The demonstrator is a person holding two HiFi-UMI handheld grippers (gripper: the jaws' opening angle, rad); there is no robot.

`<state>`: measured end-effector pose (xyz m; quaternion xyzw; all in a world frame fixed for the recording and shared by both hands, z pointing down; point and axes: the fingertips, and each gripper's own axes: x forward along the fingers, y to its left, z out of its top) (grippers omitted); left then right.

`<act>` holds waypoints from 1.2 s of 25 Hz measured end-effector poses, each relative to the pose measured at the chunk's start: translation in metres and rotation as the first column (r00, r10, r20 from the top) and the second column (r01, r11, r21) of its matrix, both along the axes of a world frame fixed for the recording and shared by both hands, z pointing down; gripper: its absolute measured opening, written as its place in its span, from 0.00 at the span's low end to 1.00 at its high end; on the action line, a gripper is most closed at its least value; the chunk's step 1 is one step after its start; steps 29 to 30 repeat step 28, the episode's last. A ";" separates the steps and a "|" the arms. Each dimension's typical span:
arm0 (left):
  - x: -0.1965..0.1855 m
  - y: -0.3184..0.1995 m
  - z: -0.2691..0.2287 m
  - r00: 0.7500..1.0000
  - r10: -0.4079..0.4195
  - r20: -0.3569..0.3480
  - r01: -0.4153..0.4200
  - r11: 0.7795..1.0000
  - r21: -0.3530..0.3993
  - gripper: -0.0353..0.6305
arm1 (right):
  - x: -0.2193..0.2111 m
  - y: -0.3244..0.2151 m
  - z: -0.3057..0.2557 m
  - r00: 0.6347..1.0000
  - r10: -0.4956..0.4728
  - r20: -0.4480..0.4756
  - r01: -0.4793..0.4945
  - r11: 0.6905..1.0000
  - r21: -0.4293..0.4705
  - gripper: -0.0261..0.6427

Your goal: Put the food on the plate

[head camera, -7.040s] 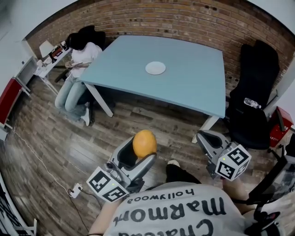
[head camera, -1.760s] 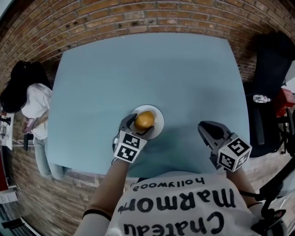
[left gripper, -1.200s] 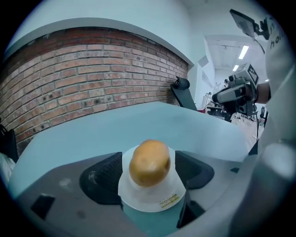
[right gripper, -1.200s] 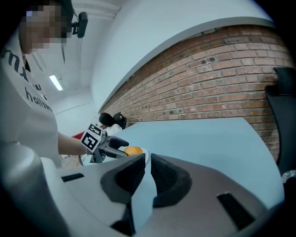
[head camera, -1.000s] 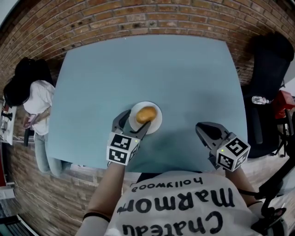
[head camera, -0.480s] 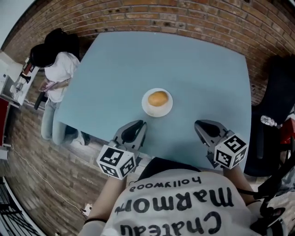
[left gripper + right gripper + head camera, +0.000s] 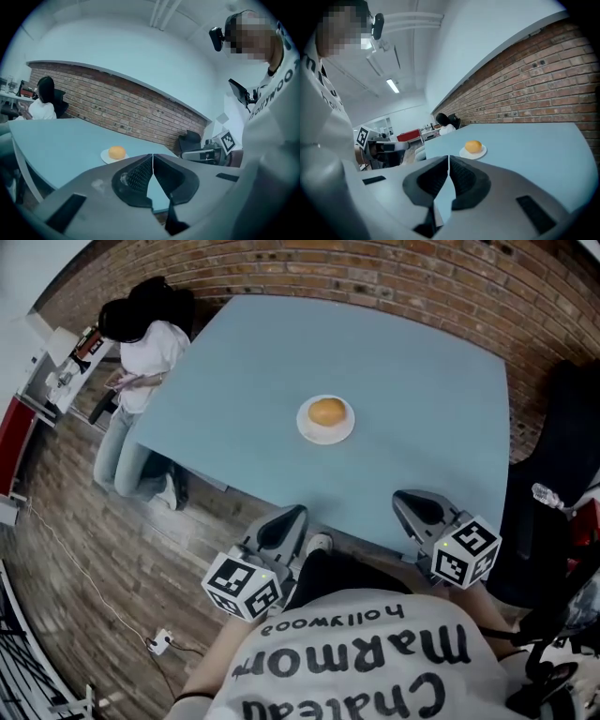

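Observation:
A round orange food (image 7: 326, 412) lies on a small white plate (image 7: 304, 426) in the middle of the light blue table (image 7: 412, 381). My left gripper (image 7: 292, 516) hangs off the table's near edge, over the wooden floor and well short of the plate. Its jaws have just been closing and now meet with nothing between them. My right gripper (image 7: 403, 500) is level with the near edge and is shut and empty too. The left gripper view shows the food (image 7: 116, 152) far ahead beyond the closed tips (image 7: 153, 155). In the right gripper view the food (image 7: 473, 146) sits past the shut gripper (image 7: 448, 157).
A person (image 7: 141, 338) sits at the table's far left corner. A black office chair (image 7: 562, 437) with a water bottle (image 7: 548, 494) stands on the right. A brick wall (image 7: 375, 268) runs behind the table. A cable and plug (image 7: 157, 641) lie on the floor at lower left.
The left gripper let go of the food on the plate, drew back past the table's near edge and shut. The right gripper drew back as well, still shut.

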<state>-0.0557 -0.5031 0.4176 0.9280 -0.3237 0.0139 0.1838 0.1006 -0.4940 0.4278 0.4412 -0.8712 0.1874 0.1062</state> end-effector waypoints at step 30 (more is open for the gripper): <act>-0.030 0.094 -0.002 0.998 -0.065 0.001 0.065 0.997 0.047 0.07 | -0.018 0.076 0.003 0.998 -0.043 -0.035 0.044 0.999 0.024 0.05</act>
